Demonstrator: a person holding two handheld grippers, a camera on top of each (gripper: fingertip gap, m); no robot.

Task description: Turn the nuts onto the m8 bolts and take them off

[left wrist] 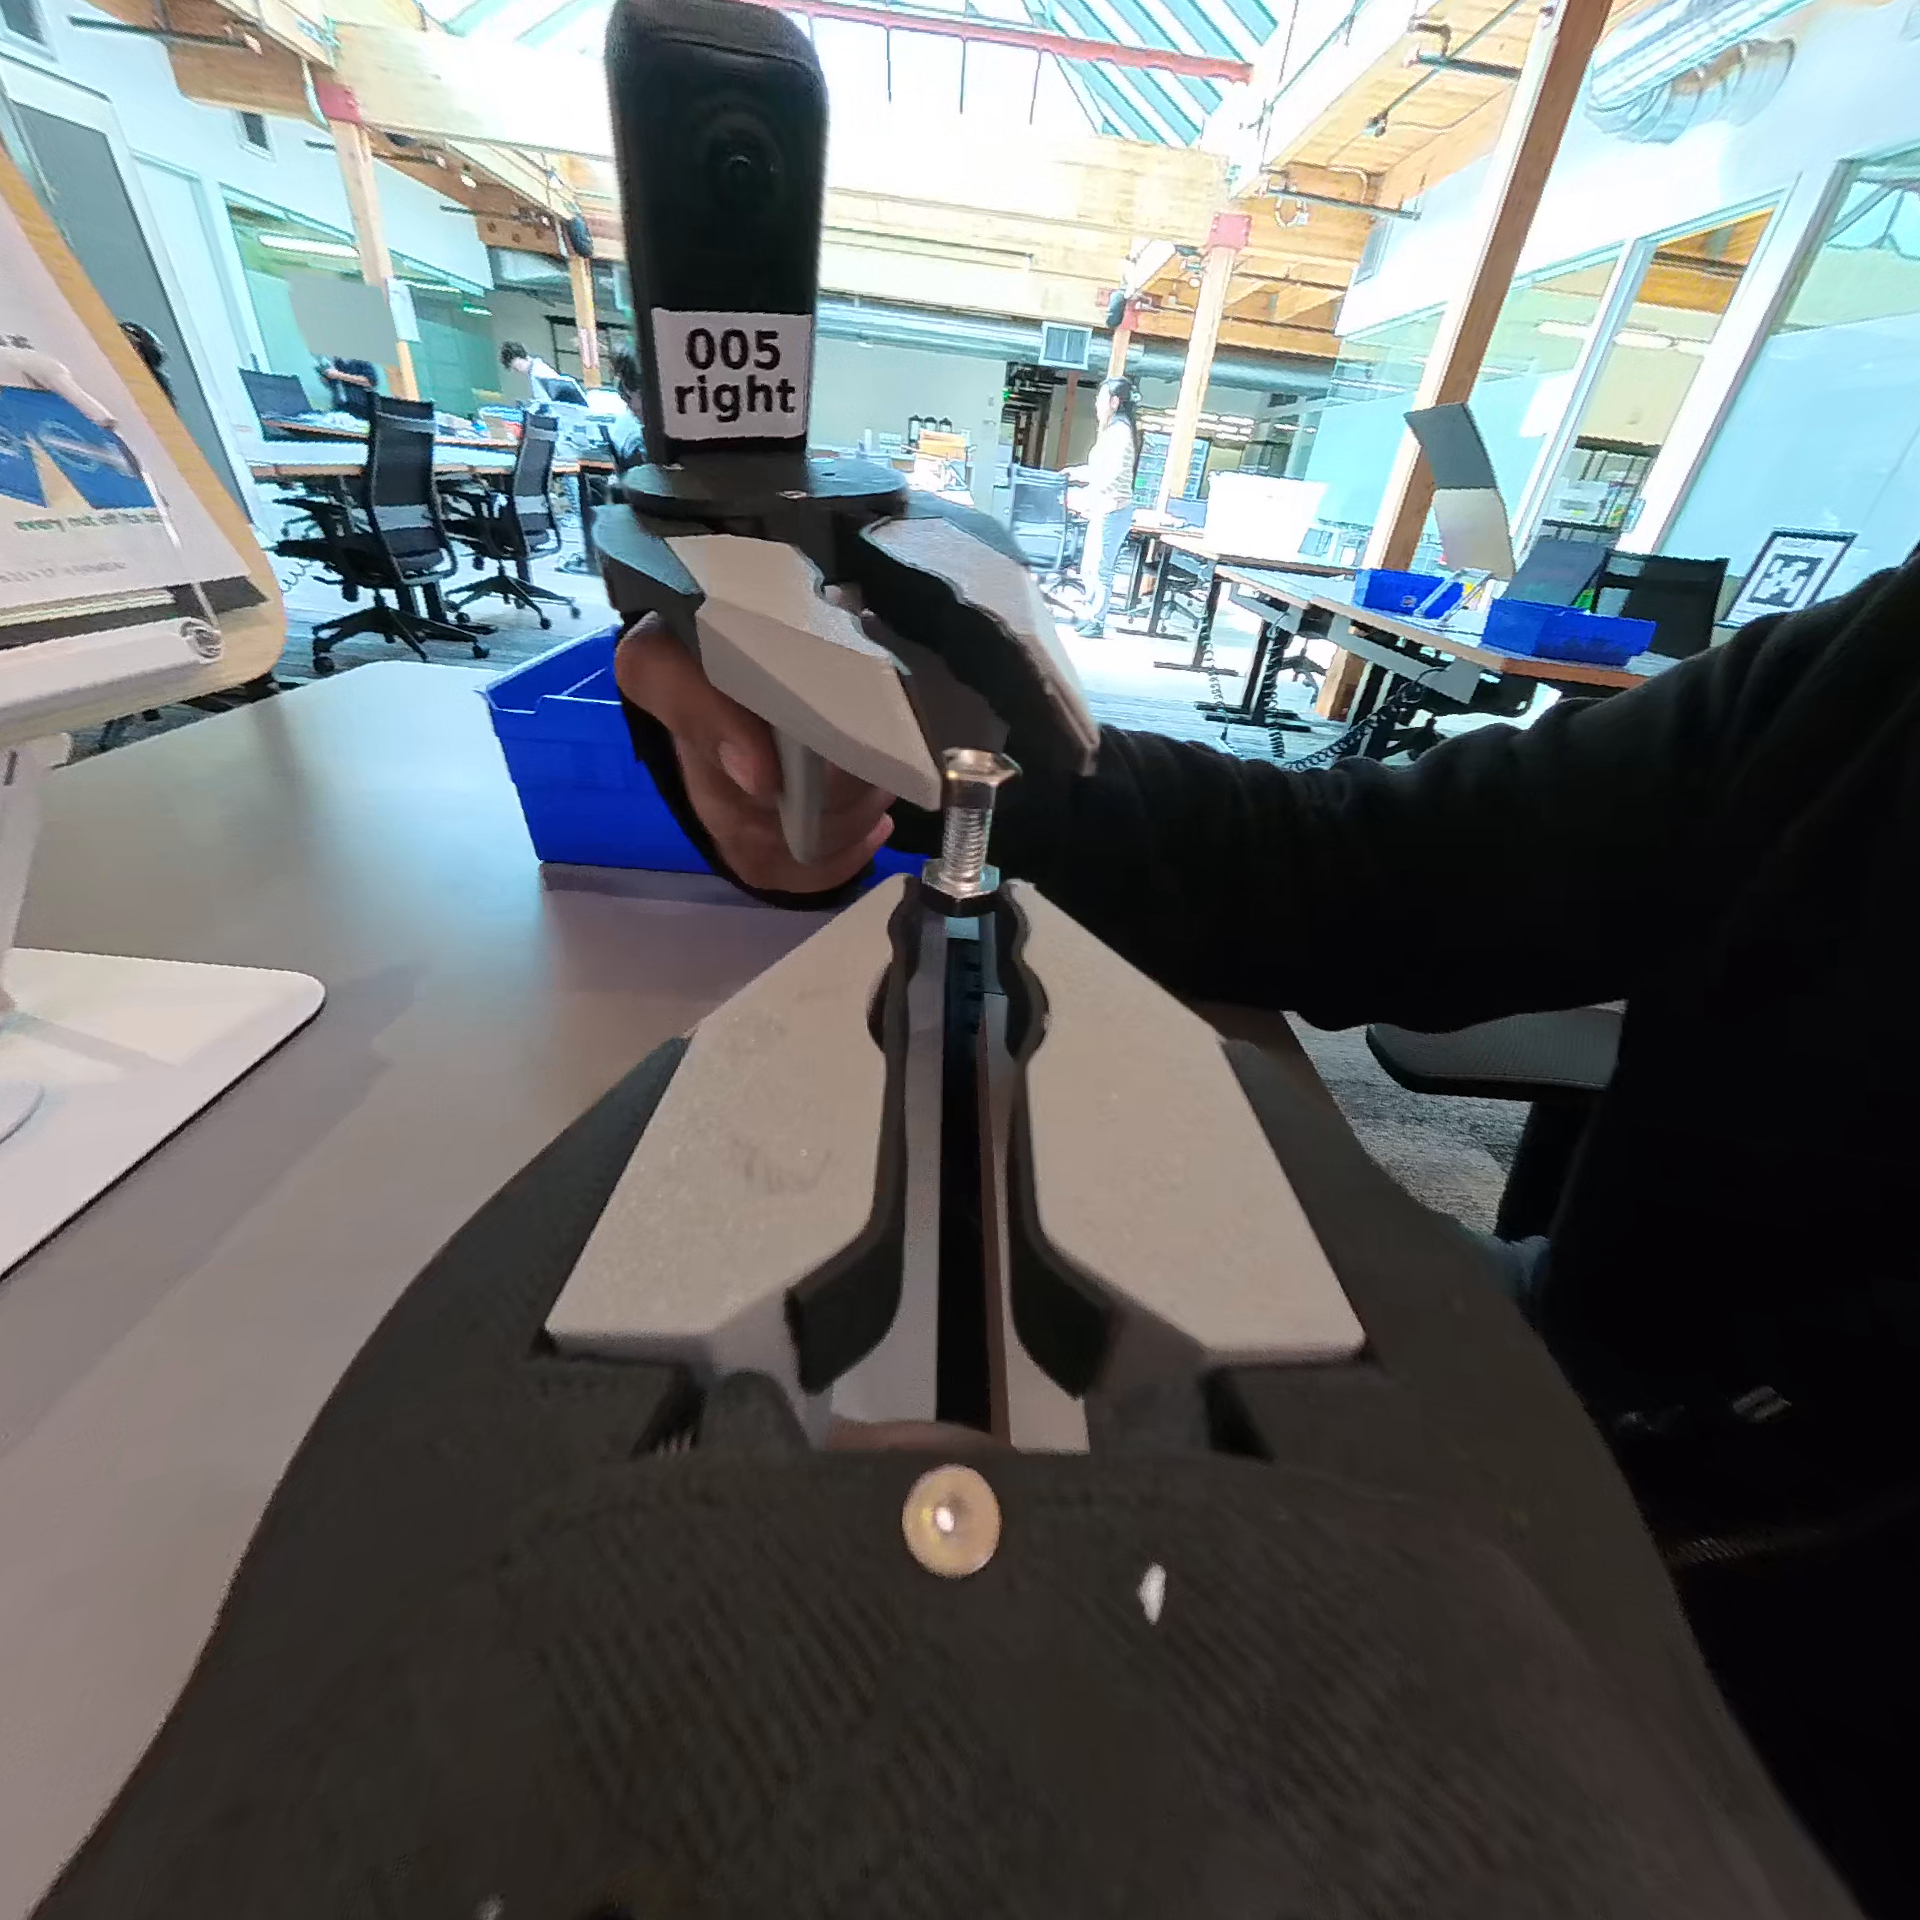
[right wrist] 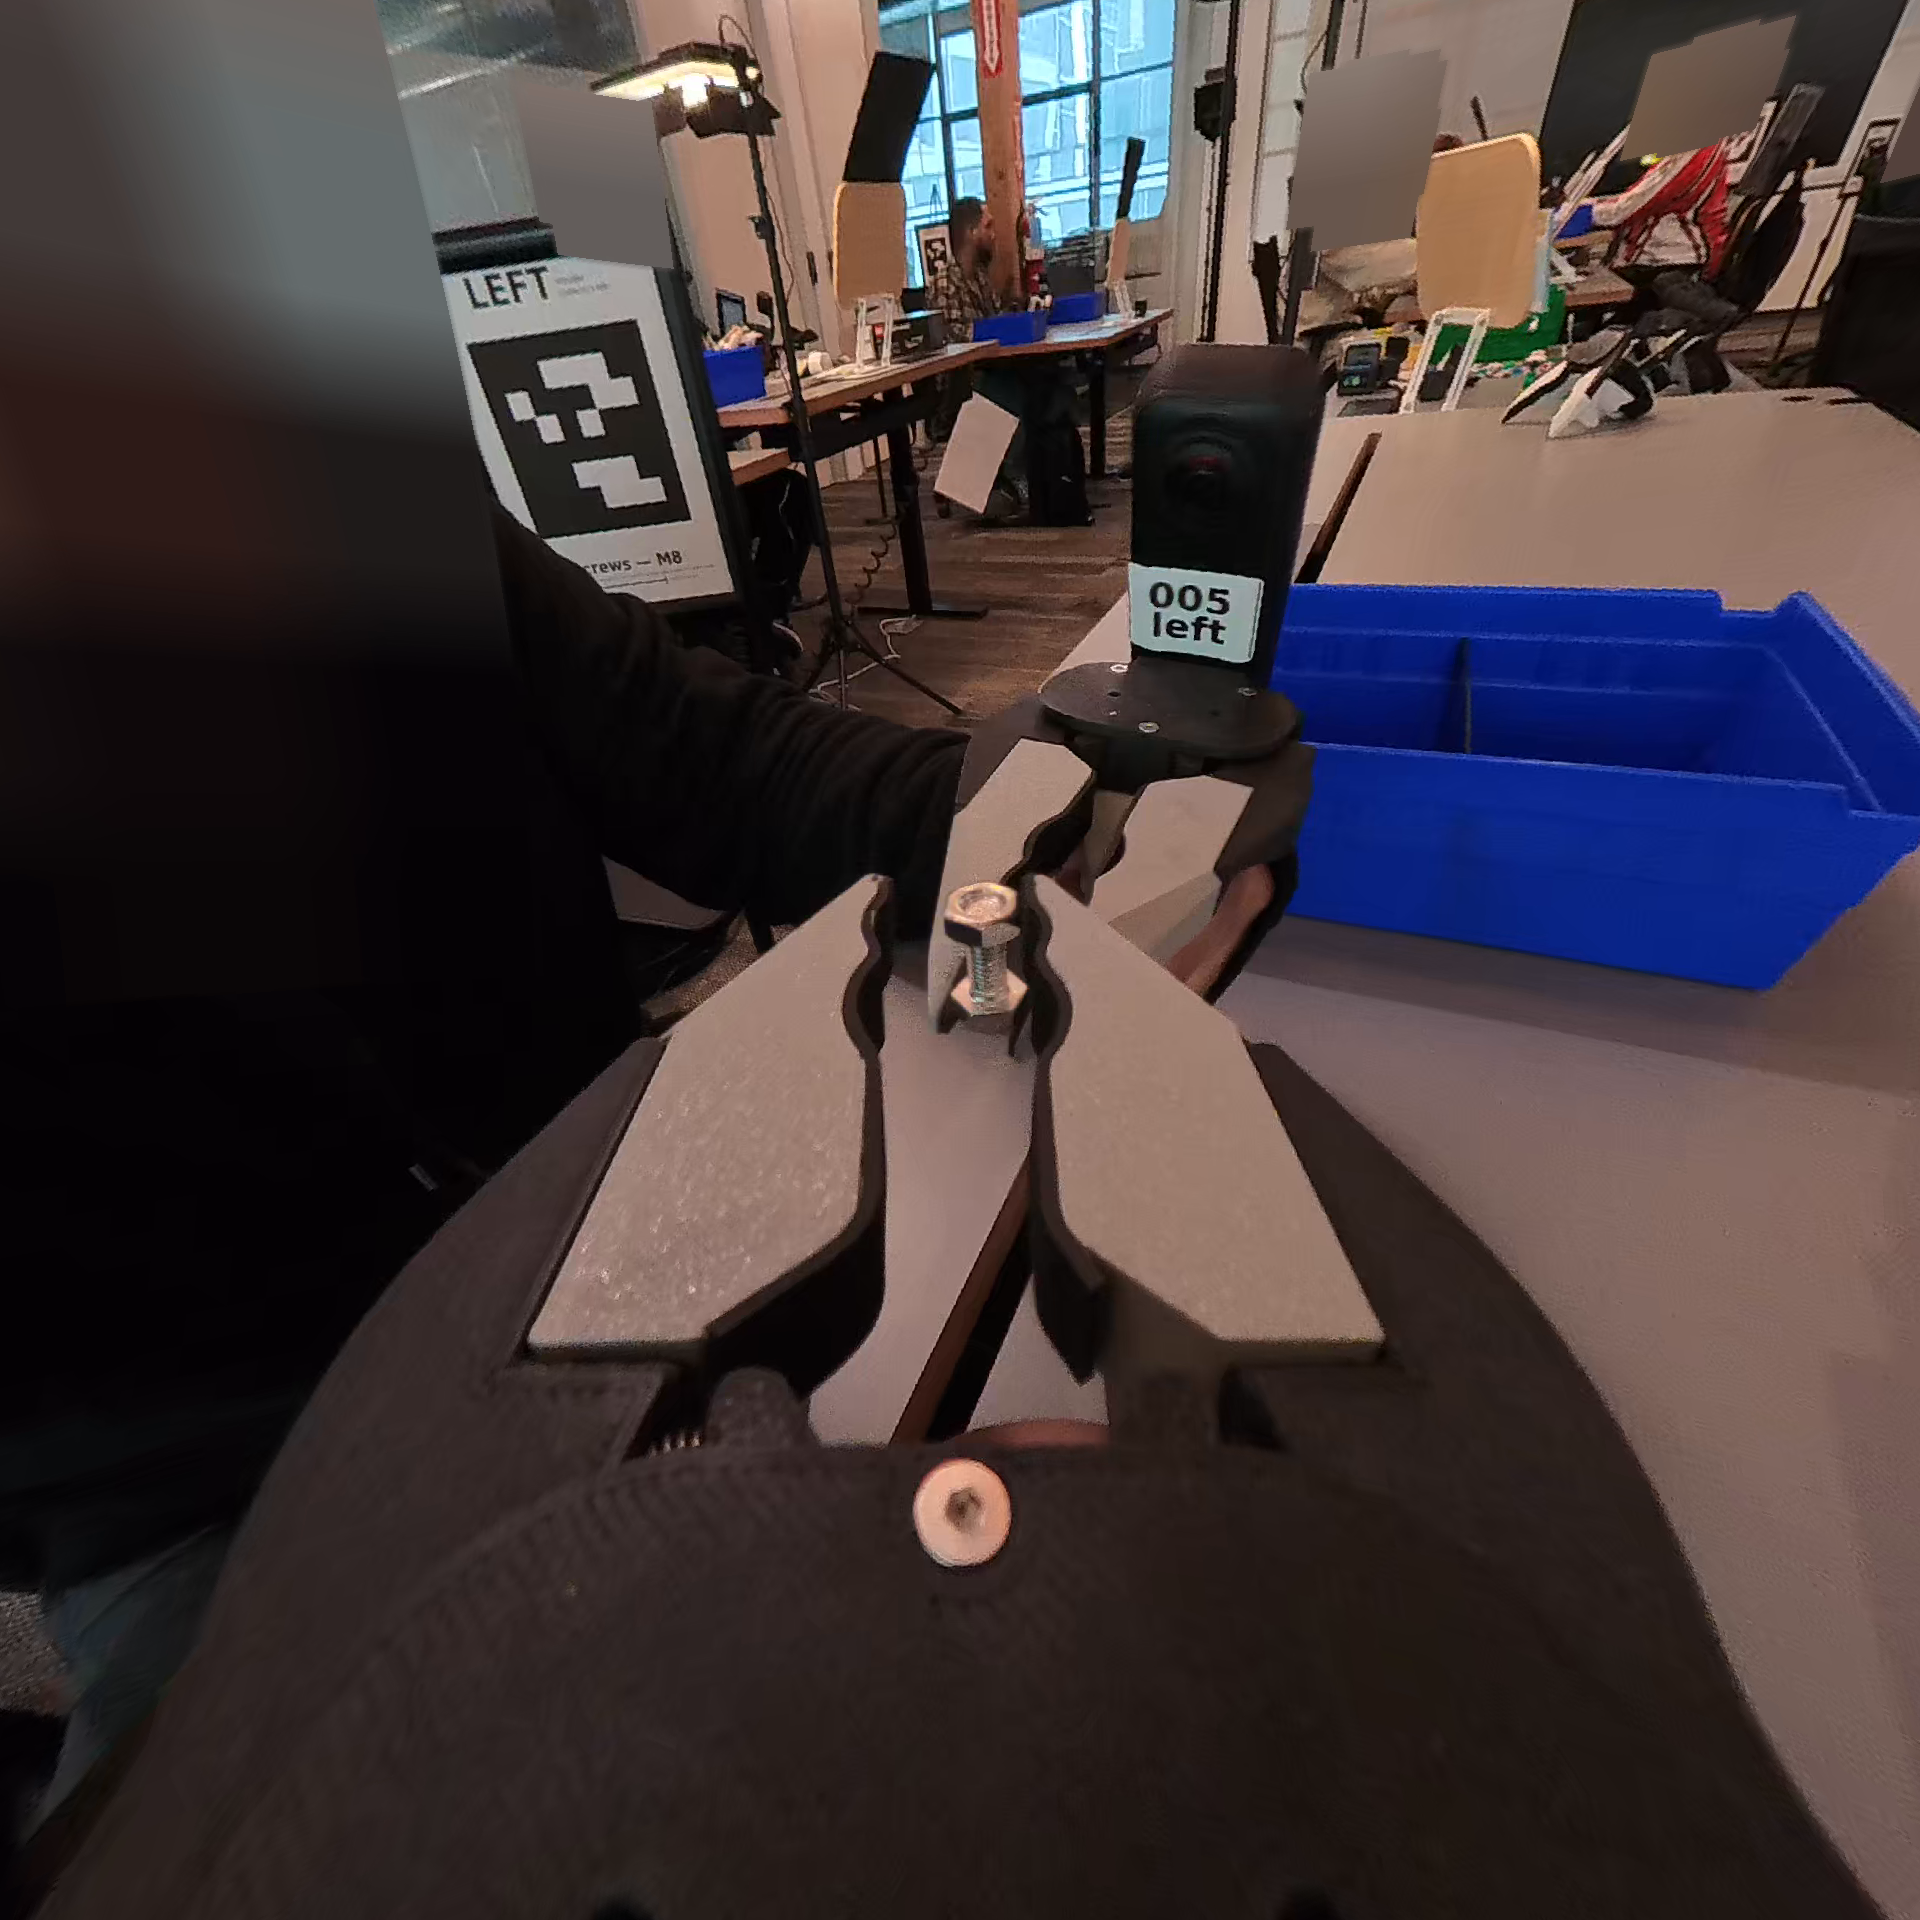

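A steel M8 bolt [left wrist: 964, 831] stands upright in the air above the grey table [left wrist: 416, 935]. A hex nut [left wrist: 961, 881] sits low on its thread. My left gripper [left wrist: 961, 899] is shut on that nut from the side. My right gripper [left wrist: 982, 779] comes down from above around the bolt head. In the right wrist view its tips [right wrist: 961, 894] straddle the head [right wrist: 979, 904]: one tip is close against the head and a gap shows on the other side. The nut [right wrist: 987, 995] sits below, beside the left gripper's fingers [right wrist: 1003, 831].
A blue divided bin [right wrist: 1558, 810] stands on the table behind the grippers and also shows in the left wrist view [left wrist: 582, 769]. A white stand base [left wrist: 156, 1039] lies at the left. A black-and-white marker board [right wrist: 582, 436] stands off the table. The person's dark sleeve [left wrist: 1455, 852] crosses at the right. Less than 4 cm separates the two grippers' tips.
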